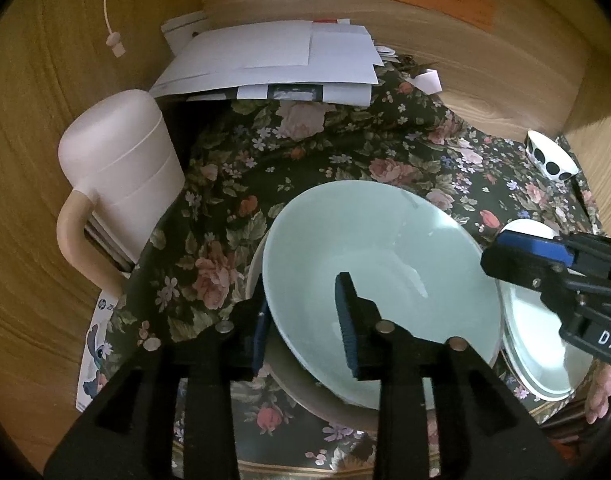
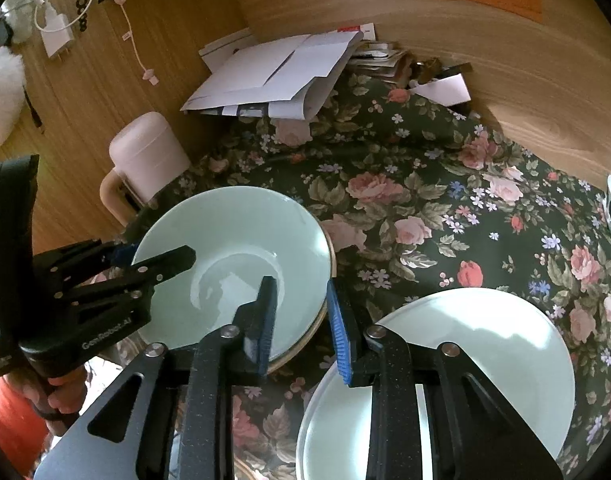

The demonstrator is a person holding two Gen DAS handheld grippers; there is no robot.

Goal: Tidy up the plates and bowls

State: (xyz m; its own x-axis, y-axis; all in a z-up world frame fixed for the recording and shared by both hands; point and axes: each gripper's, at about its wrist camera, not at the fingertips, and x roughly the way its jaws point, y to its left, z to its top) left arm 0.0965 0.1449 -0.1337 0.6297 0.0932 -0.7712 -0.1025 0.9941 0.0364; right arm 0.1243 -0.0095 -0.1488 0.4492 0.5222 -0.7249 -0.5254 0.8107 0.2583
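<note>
From my left wrist, the left gripper (image 1: 305, 316) straddles the near rim of the pale green bowl (image 1: 381, 276), jaws narrow with one pad inside and one outside, not clearly pinching; the bowl sits tilted on a plate (image 1: 297, 392) on the floral cloth (image 1: 305, 160). From my right wrist, the right gripper (image 2: 301, 324) hangs nearly closed on nothing, in the gap between that bowl (image 2: 233, 248) and the white plates (image 2: 485, 344) stacked beside it. I judge the bowl placement is finishing; next I need to back the left fingers off the rim cleanly

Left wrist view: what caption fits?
Left gripper straddles the pale green bowl's rim on a floral cloth.
</note>
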